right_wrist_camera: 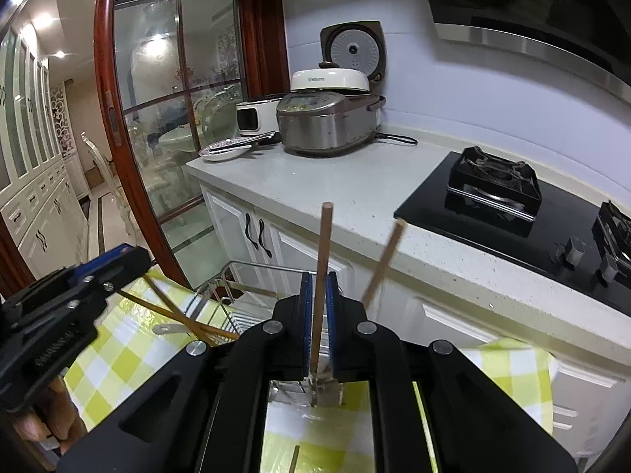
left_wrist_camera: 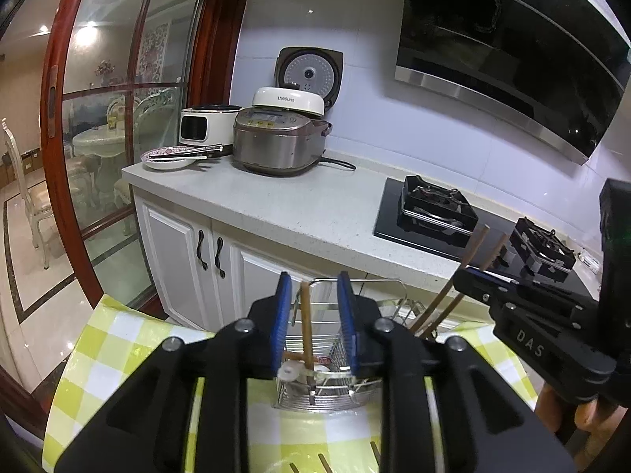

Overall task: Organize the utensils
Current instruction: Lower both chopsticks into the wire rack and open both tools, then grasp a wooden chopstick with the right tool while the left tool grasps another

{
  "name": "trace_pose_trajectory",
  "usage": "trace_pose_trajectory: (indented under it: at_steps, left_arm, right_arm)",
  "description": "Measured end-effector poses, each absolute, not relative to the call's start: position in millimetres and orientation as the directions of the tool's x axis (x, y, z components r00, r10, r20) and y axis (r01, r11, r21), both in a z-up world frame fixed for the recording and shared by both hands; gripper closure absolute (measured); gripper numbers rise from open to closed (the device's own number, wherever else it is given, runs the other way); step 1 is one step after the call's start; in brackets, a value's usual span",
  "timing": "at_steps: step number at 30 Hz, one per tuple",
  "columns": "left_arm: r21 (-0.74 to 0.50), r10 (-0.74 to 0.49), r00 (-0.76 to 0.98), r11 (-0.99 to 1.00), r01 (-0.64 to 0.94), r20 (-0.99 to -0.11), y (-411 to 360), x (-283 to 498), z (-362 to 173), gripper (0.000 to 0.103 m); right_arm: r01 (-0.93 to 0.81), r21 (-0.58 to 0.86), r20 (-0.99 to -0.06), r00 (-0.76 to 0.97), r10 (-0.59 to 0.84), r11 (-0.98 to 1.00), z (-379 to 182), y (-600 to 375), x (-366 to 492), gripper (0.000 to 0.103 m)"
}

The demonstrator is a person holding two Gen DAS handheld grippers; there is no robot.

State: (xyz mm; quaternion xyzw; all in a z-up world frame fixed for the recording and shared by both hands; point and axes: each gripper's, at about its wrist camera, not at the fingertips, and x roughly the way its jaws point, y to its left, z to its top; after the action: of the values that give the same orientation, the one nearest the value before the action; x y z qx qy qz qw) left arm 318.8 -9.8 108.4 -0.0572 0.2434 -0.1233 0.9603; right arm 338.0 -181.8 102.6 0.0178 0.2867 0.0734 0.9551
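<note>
A wire utensil rack [left_wrist_camera: 355,390] stands on a table with a yellow checked cloth [left_wrist_camera: 118,339]. My left gripper [left_wrist_camera: 314,315] hangs over the rack with its blue pads apart. A brown chopstick [left_wrist_camera: 305,315] stands loose between them, its lower end in the rack. My right gripper [right_wrist_camera: 319,315] is shut on an upright brown chopstick [right_wrist_camera: 324,244] over the rack [right_wrist_camera: 221,287]. A second chopstick [right_wrist_camera: 384,260] leans to the right beside it. The right gripper [left_wrist_camera: 461,276] shows at the right of the left wrist view; the left gripper [right_wrist_camera: 134,256] shows at the left of the right wrist view.
More chopsticks [left_wrist_camera: 323,463] lie on the cloth near the bottom edge. Behind the table is a white counter [left_wrist_camera: 295,213] with rice cookers [left_wrist_camera: 276,142], a plate [left_wrist_camera: 169,161] and a black gas hob [left_wrist_camera: 434,213]. A glass door with a red frame [left_wrist_camera: 59,118] is at the left.
</note>
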Motion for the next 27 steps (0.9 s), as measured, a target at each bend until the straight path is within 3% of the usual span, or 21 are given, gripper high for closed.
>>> trace_pose_trajectory:
  at_steps: [5,8,10,13,18,27]
  left_arm:
    - [-0.176,-0.269,0.866,0.961,0.213,-0.422,-5,294,114,0.062]
    - [-0.168,-0.256,0.876,0.965,0.203,-0.409,-4,279,118,0.055]
    - [-0.173,-0.256,0.880,0.964,0.202,-0.400,-2,268,120,0.050]
    - [-0.177,-0.242,0.889,0.966,0.186,-0.389,3,248,120,0.043]
    - [-0.200,-0.205,0.892,0.971,0.133,-0.403,16,220,101,0.041]
    - [-0.255,-0.180,0.793,0.966,0.031,-0.583,35,194,10,0.042]
  right_arm:
    - [-0.114,0.096,-0.536,0.831,0.148,0.989,103,-194,320,0.092]
    - [-0.108,0.122,-0.519,0.840,0.157,0.987,104,-202,304,0.075]
    - [-0.110,0.129,-0.499,0.852,0.160,0.986,106,-207,291,0.054]
    - [-0.098,0.117,-0.479,0.866,0.143,0.988,106,-213,272,0.044]
    - [-0.083,0.141,-0.500,0.854,0.143,0.986,82,-225,240,0.035]
    - [-0.032,0.161,-0.655,0.745,0.131,0.986,-16,-212,213,0.034]
